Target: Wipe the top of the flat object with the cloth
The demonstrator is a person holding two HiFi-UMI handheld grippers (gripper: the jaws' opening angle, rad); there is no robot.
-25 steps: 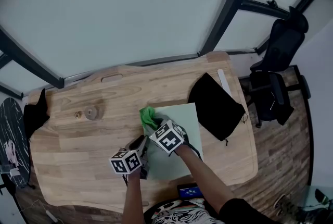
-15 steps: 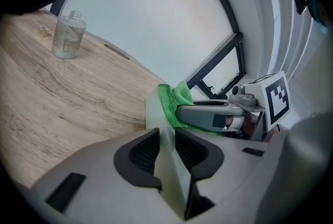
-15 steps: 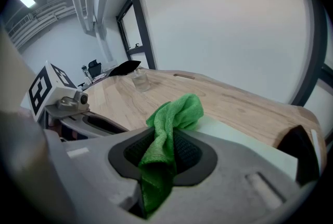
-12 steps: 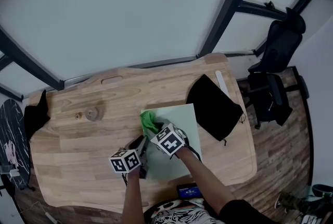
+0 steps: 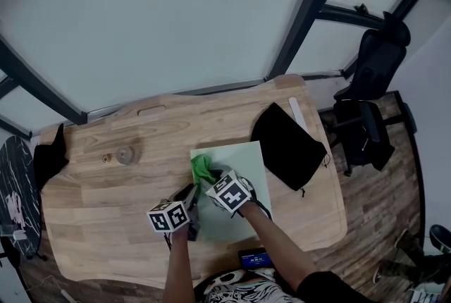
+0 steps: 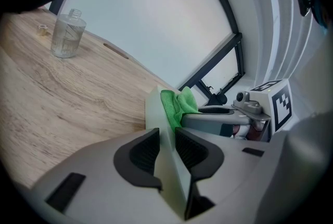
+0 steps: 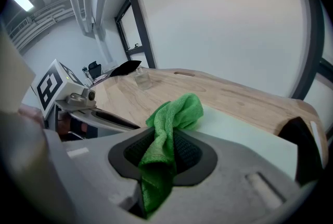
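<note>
Left fingers [image 6: 141, 154] clamping board [image 6: 154, 111] edge, right fingers [image 7: 190, 154] pinching cloth [image 7: 174, 112]

I can read no words, brands or numbers anywhere. My left tongs [image 5: 192, 196] and right tongs [image 5: 209, 178] carry only black-and-white square patterns. The small lit screen [image 5: 255, 259] at the worktop's [image 5: 106, 210] near edge is too small to read.

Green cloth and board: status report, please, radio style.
Left tongs shut on board edge. Right tongs shut on green cloth, at board's far left corner. Black pouch by board's right edge.
</note>
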